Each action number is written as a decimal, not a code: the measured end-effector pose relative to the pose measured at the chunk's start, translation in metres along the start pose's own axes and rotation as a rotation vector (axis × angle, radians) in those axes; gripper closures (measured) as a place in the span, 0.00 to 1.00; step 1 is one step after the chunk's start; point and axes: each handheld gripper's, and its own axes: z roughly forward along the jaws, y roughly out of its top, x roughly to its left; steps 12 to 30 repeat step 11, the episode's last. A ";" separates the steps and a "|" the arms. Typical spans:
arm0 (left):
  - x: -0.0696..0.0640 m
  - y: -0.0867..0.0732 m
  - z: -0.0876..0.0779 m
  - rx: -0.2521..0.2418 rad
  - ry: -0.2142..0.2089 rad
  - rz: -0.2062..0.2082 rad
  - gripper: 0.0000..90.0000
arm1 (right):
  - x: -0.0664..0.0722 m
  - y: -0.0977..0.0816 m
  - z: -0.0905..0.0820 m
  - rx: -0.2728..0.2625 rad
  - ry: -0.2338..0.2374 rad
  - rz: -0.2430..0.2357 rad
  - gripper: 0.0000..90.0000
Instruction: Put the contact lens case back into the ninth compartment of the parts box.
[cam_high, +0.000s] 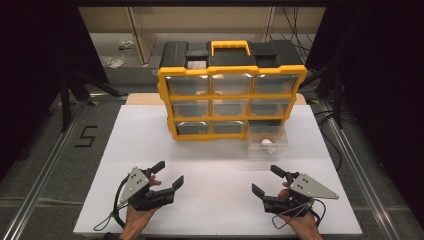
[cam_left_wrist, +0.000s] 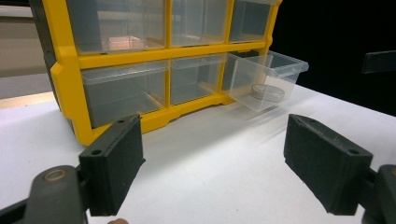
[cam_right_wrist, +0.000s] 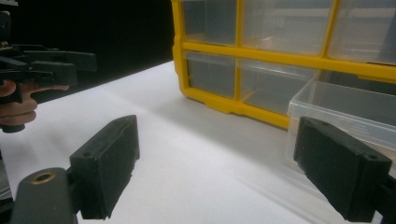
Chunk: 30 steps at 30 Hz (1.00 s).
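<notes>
We hold both grippers, left (cam_high: 165, 174) and right (cam_high: 266, 181), wide open and empty near the table's (cam_high: 210, 165) front edge. The drawer (cam_high: 268, 141) juts from the cabinet's (cam_high: 231, 97) bottom-right slot, a small pale piece (cam_high: 267, 143) inside. Probably we reach for it next.

drawer contents: small pale object (cam_high: 267, 142) in pulled-out clear drawer (cam_high: 268, 140), too small to identify | organizer (cam_left_wrist: 154, 60): top row cut off by upper edge in left gripper view | forearms: cut off at bottom edge in high view | floor items behind desk: blurred, unidentifiable
</notes>
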 end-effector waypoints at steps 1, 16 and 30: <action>0.000 0.000 0.000 0.000 0.000 -0.001 0.21 | 0.000 0.000 0.000 0.000 -0.001 0.001 0.17; 0.000 0.000 0.000 0.002 0.001 0.000 0.21 | -0.001 0.000 0.000 0.000 -0.007 -0.003 0.17; 0.000 0.000 0.000 0.002 0.001 0.000 0.21 | -0.001 0.000 0.000 0.000 -0.007 -0.003 0.17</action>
